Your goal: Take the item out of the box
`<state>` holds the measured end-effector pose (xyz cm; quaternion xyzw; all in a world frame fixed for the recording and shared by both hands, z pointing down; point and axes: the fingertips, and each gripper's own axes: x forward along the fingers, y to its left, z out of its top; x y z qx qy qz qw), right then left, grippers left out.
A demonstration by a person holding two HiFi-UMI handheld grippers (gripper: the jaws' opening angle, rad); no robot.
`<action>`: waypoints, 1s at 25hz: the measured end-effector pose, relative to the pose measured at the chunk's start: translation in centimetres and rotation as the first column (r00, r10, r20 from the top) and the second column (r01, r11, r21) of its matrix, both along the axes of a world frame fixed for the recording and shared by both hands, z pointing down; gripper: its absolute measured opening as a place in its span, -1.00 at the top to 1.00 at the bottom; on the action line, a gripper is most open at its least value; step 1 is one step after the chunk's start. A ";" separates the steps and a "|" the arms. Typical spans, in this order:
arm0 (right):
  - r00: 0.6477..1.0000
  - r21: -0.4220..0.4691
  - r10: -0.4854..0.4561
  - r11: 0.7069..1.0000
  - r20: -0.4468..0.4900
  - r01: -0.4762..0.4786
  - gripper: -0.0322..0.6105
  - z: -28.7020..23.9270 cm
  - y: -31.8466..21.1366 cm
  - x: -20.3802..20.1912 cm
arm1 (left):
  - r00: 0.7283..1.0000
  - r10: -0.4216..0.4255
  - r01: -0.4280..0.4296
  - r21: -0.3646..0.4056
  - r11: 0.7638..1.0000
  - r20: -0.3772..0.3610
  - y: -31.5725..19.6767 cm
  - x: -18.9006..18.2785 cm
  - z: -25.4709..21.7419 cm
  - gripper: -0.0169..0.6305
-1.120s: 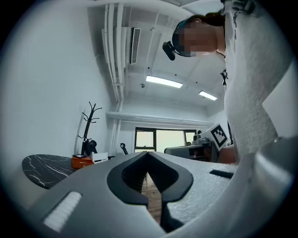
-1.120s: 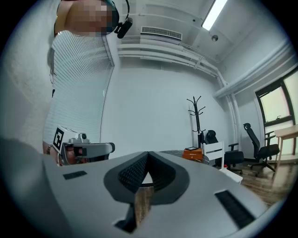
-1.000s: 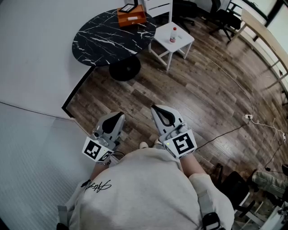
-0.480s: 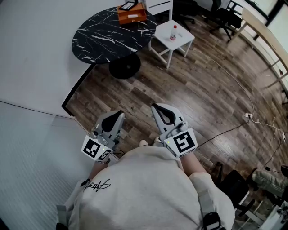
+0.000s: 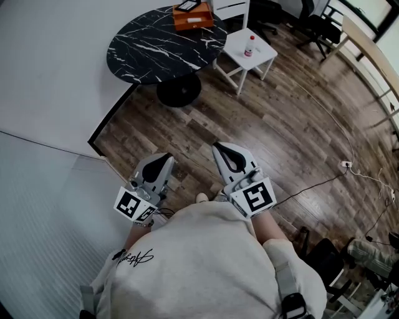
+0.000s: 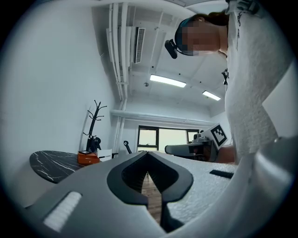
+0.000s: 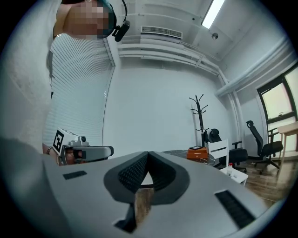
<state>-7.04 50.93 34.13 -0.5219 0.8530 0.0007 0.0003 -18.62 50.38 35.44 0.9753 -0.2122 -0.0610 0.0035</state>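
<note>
Box (image 5: 193, 17), orange and one in number, stands at the far edge of the round black worktop (image 5: 149, 53), well apart from both tools and straight ahead of them across a stretch of wooden floor (image 5: 280, 124). Its long side lies across our line of approach. We count one flat dark thing (image 5: 189, 5) lying on its top; whatever is inside is hidden. We hold two tools close to the body. The left tool (image 5: 162, 161) and the right tool (image 5: 222, 150) both have their jaws together, with nothing between them. The box falls between their two lines, so we judge neither hand plainly nearer. The coming move calls for walking up to the worktop. One small white side table (image 5: 265, 57), bearing one bottle (image 5: 251, 45), stands just right of the worktop.
</note>
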 end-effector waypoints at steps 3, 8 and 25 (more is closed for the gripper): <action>1.000 -0.020 -0.001 1.000 0.006 0.002 0.87 0.5 -0.4 -1.4 | 1.000 -0.009 0.009 0.003 1.000 0.001 -0.2 -1.4 0.3 0.95; 1.000 -0.049 -0.004 0.999 0.012 0.005 0.87 1.3 -1.2 -2.5 | 0.999 -0.037 0.037 -0.007 0.999 0.001 -1.3 -3.1 1.0 0.95; 1.000 -0.028 0.015 1.000 0.028 -0.014 0.87 1.1 -6.9 0.8 | 0.999 -0.051 0.051 0.017 0.999 -0.008 -7.3 -0.6 0.6 0.95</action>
